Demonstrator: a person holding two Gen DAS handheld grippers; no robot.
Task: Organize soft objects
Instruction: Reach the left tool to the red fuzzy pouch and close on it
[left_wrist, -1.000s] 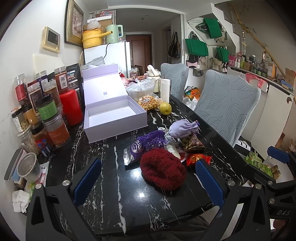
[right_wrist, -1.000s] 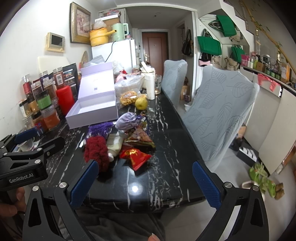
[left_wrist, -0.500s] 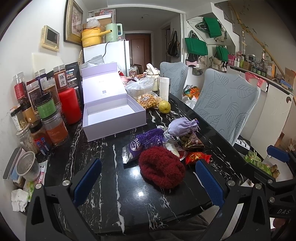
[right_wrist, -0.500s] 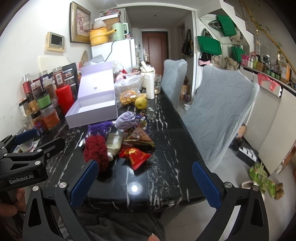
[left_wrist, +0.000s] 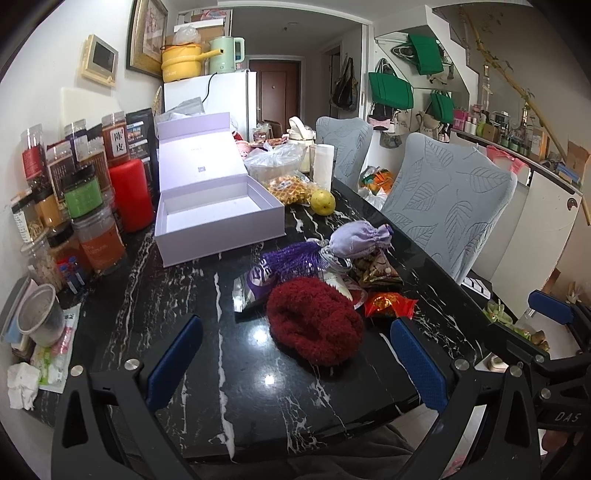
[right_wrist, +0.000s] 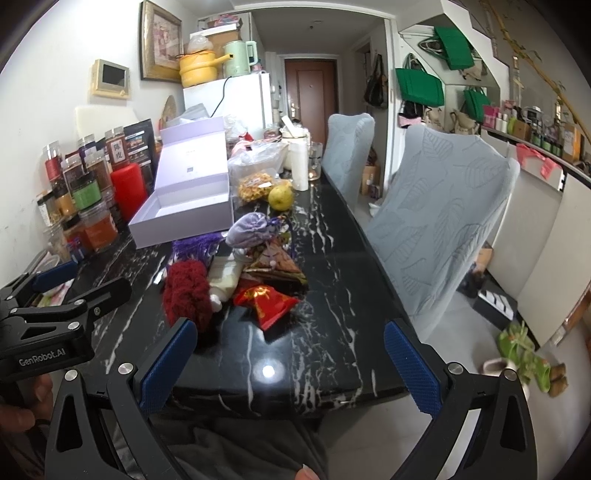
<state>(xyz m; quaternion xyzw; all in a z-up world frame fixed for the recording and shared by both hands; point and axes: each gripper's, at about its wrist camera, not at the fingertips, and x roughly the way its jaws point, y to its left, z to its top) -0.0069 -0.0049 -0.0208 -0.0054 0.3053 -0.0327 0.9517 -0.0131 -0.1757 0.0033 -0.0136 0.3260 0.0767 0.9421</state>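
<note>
Both grippers hovered over the near edge of a glossy black marble-pattern table (left_wrist: 177, 295), veined in white.

Left gripper (left_wrist: 295, 360): jaws stood wide apart, nothing between them. Each finger (left_wrist: 173, 363) carried a blue pad with a fine cross-hatched grip texture on a black frame with silver screw heads. A dark red fuzzy knit item (left_wrist: 314, 325), rounded and lumpy, lay on the table just beyond the open jaws, nearer the right pad.

Right gripper (right_wrist: 291, 363): jaws likewise spread wide and empty, with the same blue textured pads (right_wrist: 413, 369).

The soft items formed one cluster at mid-table:
- Lavender drawstring pouch (left_wrist: 360, 240), gathered cloth, plump and oval.
- Purple fringed tassel (left_wrist: 291, 258), touching the pouch's near-left side.
- Red foil sachet (right_wrist: 267, 301), crinkled and shiny, at the cluster's near right.
- Triangular patterned cloth sachet (right_wrist: 275, 260), between the pouch and the red sachet.
- Cream soft piece (right_wrist: 225, 277), beside the red knit item; its exact form could not be told.

Behind the cluster stood a rigid lilac gift box (left_wrist: 218, 214), rectangular, its hinged lid upright and its inside smooth and empty. Plastic jars (left_wrist: 86, 206) with screw caps lined the wall to its left. A yellow pear-like fruit (left_wrist: 322, 202) sat beside the box's right corner. Two chairs wore grey leaf-embossed covers (left_wrist: 443, 206).
</note>
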